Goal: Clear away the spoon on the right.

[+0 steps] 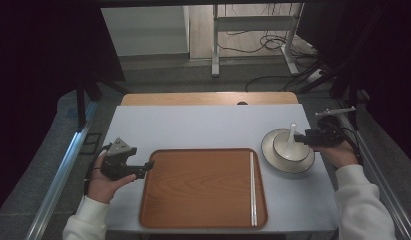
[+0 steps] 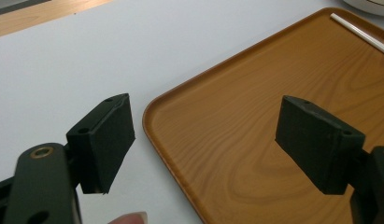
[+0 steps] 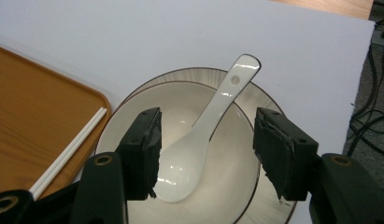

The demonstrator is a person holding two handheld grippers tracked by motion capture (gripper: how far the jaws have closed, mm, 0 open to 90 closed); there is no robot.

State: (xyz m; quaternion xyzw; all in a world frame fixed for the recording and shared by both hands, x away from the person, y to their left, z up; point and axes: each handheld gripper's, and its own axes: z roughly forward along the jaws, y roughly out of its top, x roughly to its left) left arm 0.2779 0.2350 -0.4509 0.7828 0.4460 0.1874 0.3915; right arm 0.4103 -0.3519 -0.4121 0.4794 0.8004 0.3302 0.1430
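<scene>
A wooden tray (image 1: 193, 187) lies on the white table, with white chopsticks (image 1: 252, 187) along its right side. To its right a white bowl (image 1: 282, 144) stands on a plate (image 1: 288, 164), and a white ceramic spoon (image 1: 291, 135) rests in the bowl. My right gripper (image 1: 304, 138) hovers open at the bowl's right rim; in the right gripper view (image 3: 206, 149) its jaws straddle the spoon (image 3: 199, 140) without touching it. My left gripper (image 1: 147, 167) is open at the tray's left edge; in the left gripper view (image 2: 203, 140) nothing is between its jaws above the tray corner (image 2: 189, 140).
The white tabletop (image 1: 193, 127) has bare room behind the tray. A wooden strip (image 1: 208, 98) runs along the far edge. Metal rails (image 1: 63, 170) flank the table. Cables (image 1: 273, 45) and a frame stand on the floor beyond.
</scene>
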